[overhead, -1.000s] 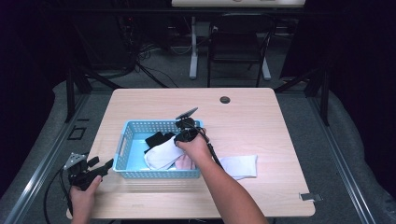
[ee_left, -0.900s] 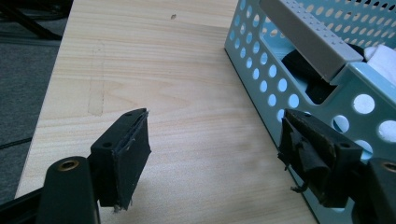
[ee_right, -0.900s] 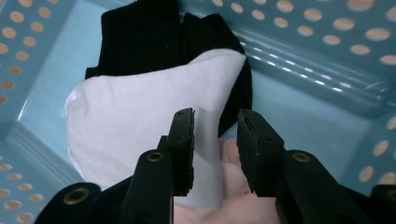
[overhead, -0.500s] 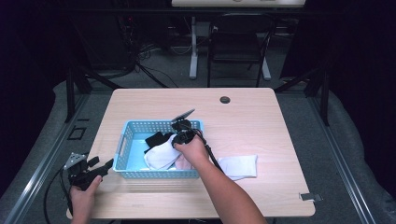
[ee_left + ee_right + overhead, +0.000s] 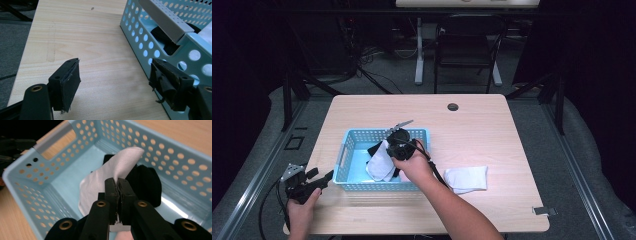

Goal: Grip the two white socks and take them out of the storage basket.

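A light blue perforated basket (image 5: 343, 152) sits on the wooden table (image 5: 492, 130), left of centre. My right gripper (image 5: 390, 151) hovers over it, shut on a white cloth (image 5: 379, 164) that hangs down into the basket. In the right gripper view the jaws (image 5: 118, 183) pinch the white cloth (image 5: 110, 175) above a black garment (image 5: 147, 185) lying on the basket floor (image 5: 67, 182). My left gripper (image 5: 326, 178) rests at the table's front left corner, open and holding nothing. In its own view the left gripper (image 5: 115, 64) stands just beside the basket wall (image 5: 147, 46).
A second white cloth (image 5: 467, 178) lies flat on the table right of the basket. A dark round grommet (image 5: 453, 107) is set near the far edge. A small tape mark (image 5: 544, 210) sits at the front right corner. A chair and cables stand beyond the table.
My right gripper has moved left and slightly nearer with the white cloth, lowering it over the basket's middle. The left gripper has stayed put.
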The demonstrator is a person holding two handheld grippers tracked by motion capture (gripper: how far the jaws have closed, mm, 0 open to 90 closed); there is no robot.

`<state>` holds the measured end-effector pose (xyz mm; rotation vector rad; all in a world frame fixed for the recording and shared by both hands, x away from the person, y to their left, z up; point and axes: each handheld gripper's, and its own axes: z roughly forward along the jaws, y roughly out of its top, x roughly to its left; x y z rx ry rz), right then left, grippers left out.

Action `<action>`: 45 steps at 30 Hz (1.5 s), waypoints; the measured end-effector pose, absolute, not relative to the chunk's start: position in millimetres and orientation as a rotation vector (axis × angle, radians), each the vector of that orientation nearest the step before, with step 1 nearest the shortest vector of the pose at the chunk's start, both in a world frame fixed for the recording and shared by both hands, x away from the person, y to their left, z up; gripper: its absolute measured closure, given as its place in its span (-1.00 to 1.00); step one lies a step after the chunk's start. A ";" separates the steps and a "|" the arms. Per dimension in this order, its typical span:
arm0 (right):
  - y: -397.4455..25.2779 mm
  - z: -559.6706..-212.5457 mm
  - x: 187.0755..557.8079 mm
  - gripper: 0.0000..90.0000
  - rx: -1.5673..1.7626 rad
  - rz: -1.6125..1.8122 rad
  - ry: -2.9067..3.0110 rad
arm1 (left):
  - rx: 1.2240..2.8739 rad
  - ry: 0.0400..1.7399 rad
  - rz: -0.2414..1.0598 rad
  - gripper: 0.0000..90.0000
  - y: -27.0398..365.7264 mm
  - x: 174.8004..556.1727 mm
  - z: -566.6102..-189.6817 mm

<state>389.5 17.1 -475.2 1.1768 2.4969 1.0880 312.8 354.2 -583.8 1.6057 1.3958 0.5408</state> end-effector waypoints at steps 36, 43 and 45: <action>-6.6 -427.0 319.2 0.95 0.868 1.461 2.108 | 1.610 1.395 0.537 -0.46 353.6 313.1 -584.5; -27.4 -415.7 308.0 0.95 0.868 1.493 2.056 | 1.611 1.396 0.537 -0.46 353.6 313.0 -584.6; -34.6 -413.6 305.6 0.95 0.872 1.491 2.043 | 1.613 1.396 0.536 -0.46 353.5 313.0 -584.4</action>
